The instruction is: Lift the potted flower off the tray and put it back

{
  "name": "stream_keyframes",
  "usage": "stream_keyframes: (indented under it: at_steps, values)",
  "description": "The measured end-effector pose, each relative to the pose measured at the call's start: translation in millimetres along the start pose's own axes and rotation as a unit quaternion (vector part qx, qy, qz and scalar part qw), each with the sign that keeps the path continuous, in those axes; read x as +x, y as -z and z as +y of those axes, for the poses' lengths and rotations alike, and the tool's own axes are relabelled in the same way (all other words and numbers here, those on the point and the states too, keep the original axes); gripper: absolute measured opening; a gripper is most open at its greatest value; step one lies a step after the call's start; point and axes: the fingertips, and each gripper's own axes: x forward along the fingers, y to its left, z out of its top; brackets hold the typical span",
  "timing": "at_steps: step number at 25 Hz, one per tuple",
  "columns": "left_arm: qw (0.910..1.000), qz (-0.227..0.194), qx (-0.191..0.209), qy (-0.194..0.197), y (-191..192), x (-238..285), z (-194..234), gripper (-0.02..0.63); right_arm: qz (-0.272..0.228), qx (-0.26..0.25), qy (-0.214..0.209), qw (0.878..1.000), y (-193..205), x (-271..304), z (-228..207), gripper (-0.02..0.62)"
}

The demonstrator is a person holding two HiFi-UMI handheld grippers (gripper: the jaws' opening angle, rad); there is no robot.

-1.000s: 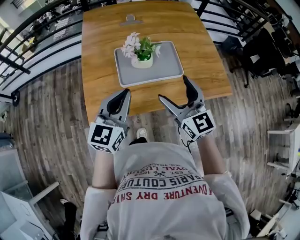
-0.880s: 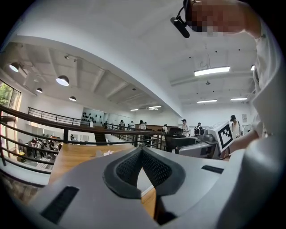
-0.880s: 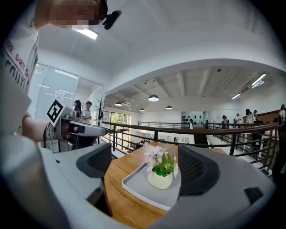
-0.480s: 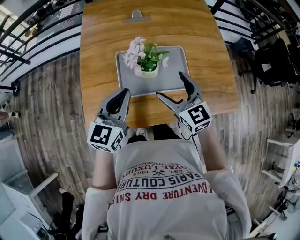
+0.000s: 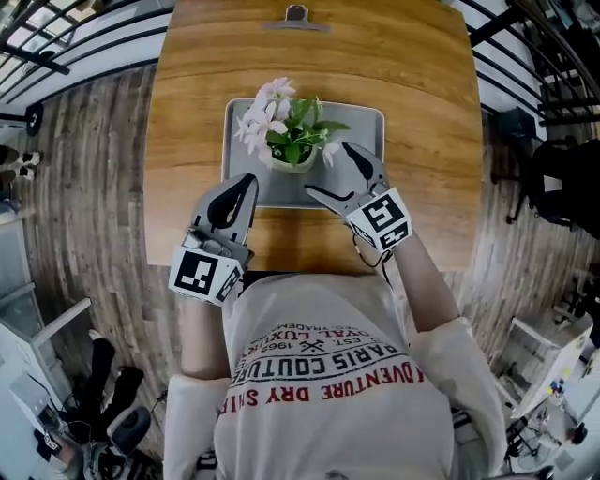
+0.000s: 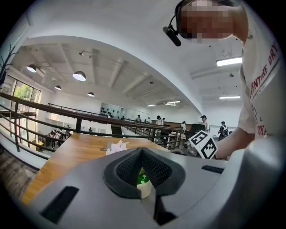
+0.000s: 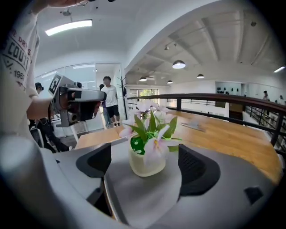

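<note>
The potted flower point(image 5: 291, 142), pink blooms and green leaves in a cream pot, stands on the grey tray point(image 5: 361, 127) on the wooden table. My right gripper point(image 5: 330, 172) is open over the tray's near right part. Its jaws sit apart on either side of the pot point(image 7: 145, 163) in the right gripper view and do not touch it. My left gripper point(image 5: 232, 199) is shut at the tray's near left corner, nothing held. A sliver of the pot point(image 6: 144, 185) shows past its pads in the left gripper view.
A metal clip point(image 5: 296, 17) lies at the table's far edge. The table's near edge point(image 5: 281, 267) runs just under my grippers. Dark railings point(image 5: 525, 56) flank the table, and a dark chair point(image 5: 562, 178) stands on the wooden floor to the right.
Both grippers have moved forward to the tray. The open right gripper now reaches over the tray beside the pot. The pot has not moved on the tray.
</note>
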Motion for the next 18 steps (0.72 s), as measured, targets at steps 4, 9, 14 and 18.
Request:
stream_keyframes:
  at_steps: [4,9,14,18]
  values:
    - [0.9996,-0.001,-0.019,-0.02,13,12,2,0.012,0.022,-0.002,-0.038,0.999,24,27,-10,0.451]
    - [0.9984,0.019,-0.034,-0.041,38,18,13,0.012,0.019,-0.028,-0.074,0.997,29,61,-7,0.467]
    - [0.9969,0.031,-0.046,-0.056,52,17,23,0.012,-0.007,-0.05,-0.108,0.993,21,81,4,0.488]
    - [0.9962,0.034,-0.051,-0.061,59,20,28,0.012,-0.017,-0.049,-0.129,0.99,17,96,10,0.489]
